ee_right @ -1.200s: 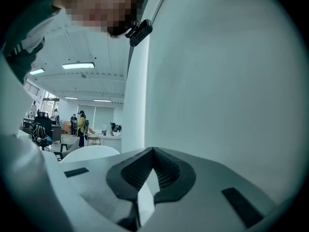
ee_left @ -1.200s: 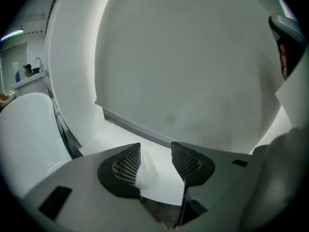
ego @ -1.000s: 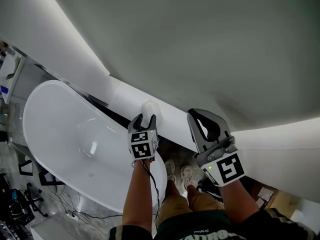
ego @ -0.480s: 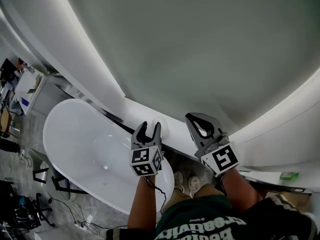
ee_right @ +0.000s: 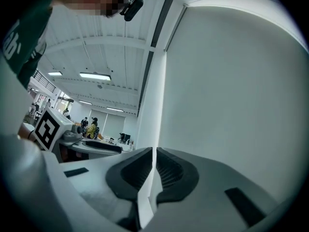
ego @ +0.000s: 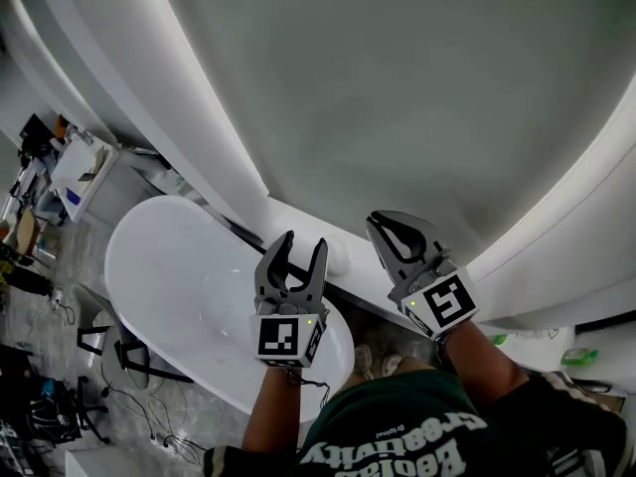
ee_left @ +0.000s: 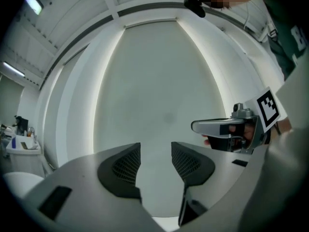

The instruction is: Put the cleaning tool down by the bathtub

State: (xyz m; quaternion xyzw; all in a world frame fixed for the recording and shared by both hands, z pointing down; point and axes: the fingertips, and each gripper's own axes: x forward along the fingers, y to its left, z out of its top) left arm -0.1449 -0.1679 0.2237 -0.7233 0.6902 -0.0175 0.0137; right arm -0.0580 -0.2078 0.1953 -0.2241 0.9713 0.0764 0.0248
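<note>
A white freestanding bathtub (ego: pixel 189 286) fills the left of the head view. Behind its near end, a small white rounded cleaning tool (ego: pixel 339 255) rests on the white ledge (ego: pixel 378 284) at the foot of the wall. My left gripper (ego: pixel 303 238) hovers over the tub's end, just left of the tool, open and with nothing between its fingers. The left gripper view shows the same open gap (ee_left: pixel 155 151) against the plain wall. My right gripper (ego: pixel 383 222) is held to the right of the tool, its jaws pressed together (ee_right: pixel 154 153) and holding nothing.
A large pale curved wall panel (ego: pixel 397 97) rises behind the ledge. A trolley with bottles (ego: pixel 75 167) stands at far left. Cables and black stands (ego: pixel 60 396) lie on the floor below the tub. A small green item (ego: pixel 576 356) sits at right.
The left gripper has drawn back from the white tool, which sat at its fingertips a second ago, and its jaws stand wider. The head view has tilted. The right gripper stays shut.
</note>
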